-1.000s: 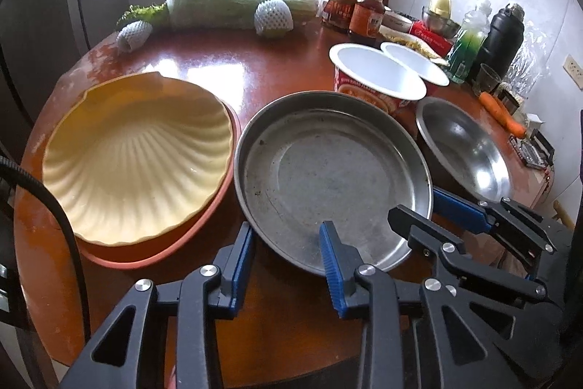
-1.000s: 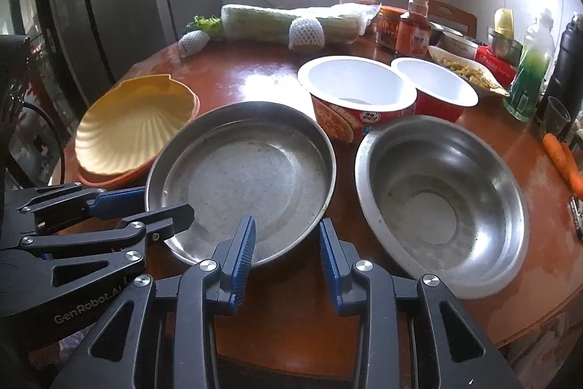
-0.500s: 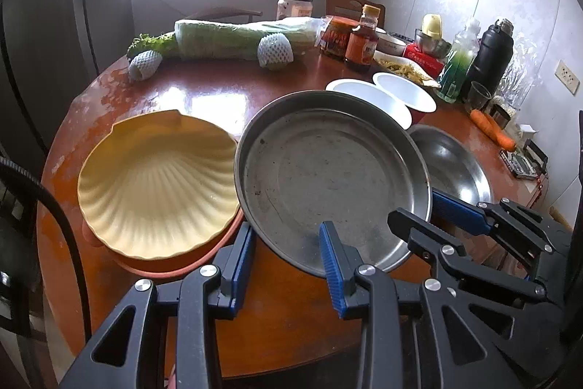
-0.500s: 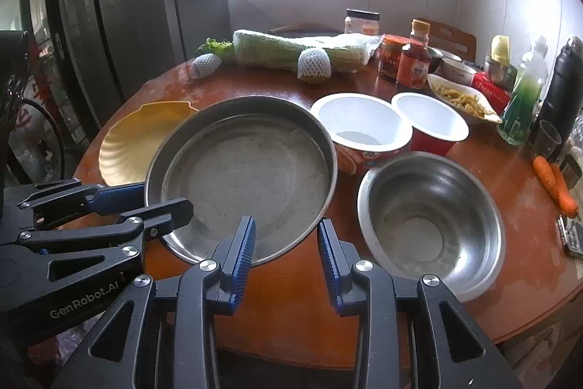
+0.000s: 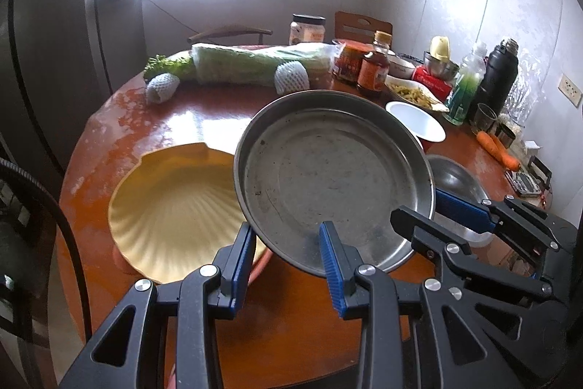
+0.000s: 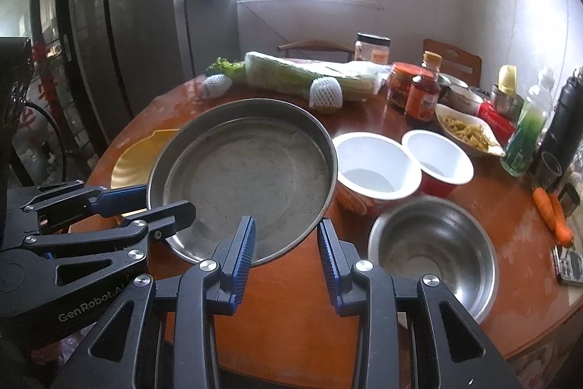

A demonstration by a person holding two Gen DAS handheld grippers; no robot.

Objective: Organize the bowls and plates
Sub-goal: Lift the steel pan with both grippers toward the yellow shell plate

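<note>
- Grip first: my left claw (image 5: 286, 265) was clamped on the near rim of the steel plate (image 5: 328, 177), one pad inside the wall, the other outside.
- Right claw (image 6: 286, 250) was closed on that rim too, further round to the right. So both claws were shut on the plate, nothing else between the pads.
- Plate hung in the air betw. the two claws, just ahead of the fingertips, clear of the table (image 5: 164, 119). It's round, so no long axis to line up; only its tilt mattered. In the left view it looked tipped, far edge higher than the near one.
- Relation the next move turned on, imo: the yellow shell plate (image 5: 175, 206) lay flat on the table below and to the left of the steel plate, on my left claw's side. The steel plate's left edge already overlapped it in the left view.
- Steel bowl (image 6: 433, 243) sat on the other side, below the right claw. Two white bowls (image 6: 371, 170) (image 6: 437, 159) stood beyond it, touching or nearly so.
- Judgement: plates go w/ plates, so the carry prob. had to go leftward and down onto the shell plate, left claw leading since it was nearer.
- Risk as I read it: thin rim, two pinch pts close together on the near side only, so the far edge could sag or swing. Would level it before lowering.
</note>
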